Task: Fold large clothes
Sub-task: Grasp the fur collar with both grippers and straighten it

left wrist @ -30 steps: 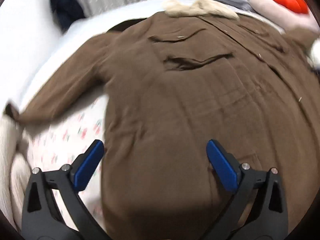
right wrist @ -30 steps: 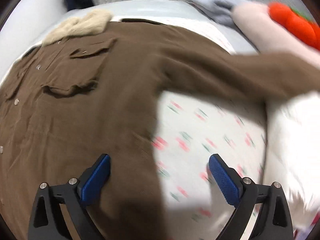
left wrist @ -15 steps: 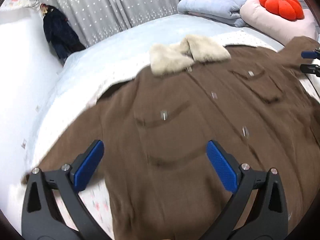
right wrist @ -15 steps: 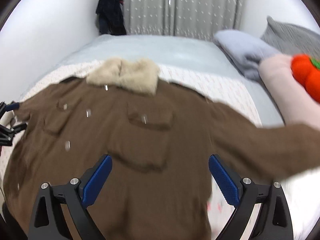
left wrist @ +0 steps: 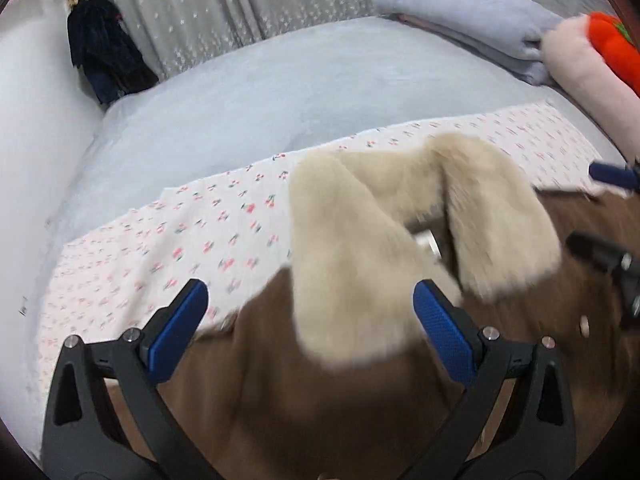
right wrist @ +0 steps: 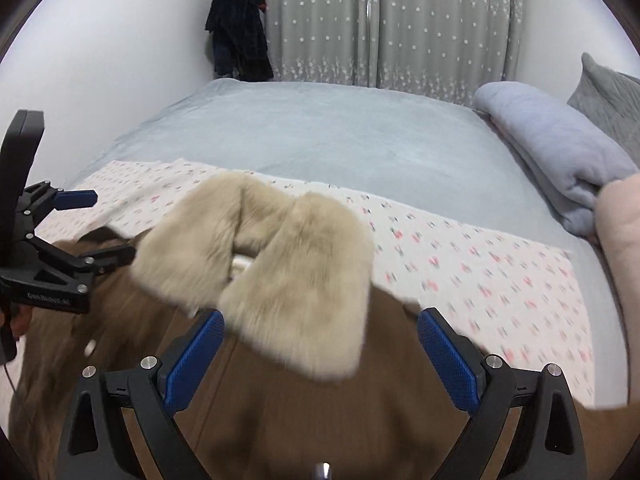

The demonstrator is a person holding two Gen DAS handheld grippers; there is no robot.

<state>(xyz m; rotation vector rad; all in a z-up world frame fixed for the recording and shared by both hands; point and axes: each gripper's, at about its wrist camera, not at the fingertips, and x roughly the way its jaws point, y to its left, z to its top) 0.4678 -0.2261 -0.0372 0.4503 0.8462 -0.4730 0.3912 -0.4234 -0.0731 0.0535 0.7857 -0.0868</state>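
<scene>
Brown coat point(left wrist: 320, 408) on cherry-print sheet point(left wrist: 168, 240) over grey bed point(right wrist: 340, 128), left claw point(left wrist: 310, 336) and right claw point(right wrist: 322, 356) wide apart, empty

My left claw point(left wrist: 310, 320) stands wide open, gripping nothing. Between and beyond its blue pads point(left wrist: 178, 326) lies the brown coat point(left wrist: 304, 408), with its cream fur collar point(left wrist: 360, 248) directly ahead. A cherry-print sheet point(left wrist: 168, 240) extends ahead-left. To the far right, my right claw point(left wrist: 612, 208) appears at the frame edge, open over the coat.
</scene>
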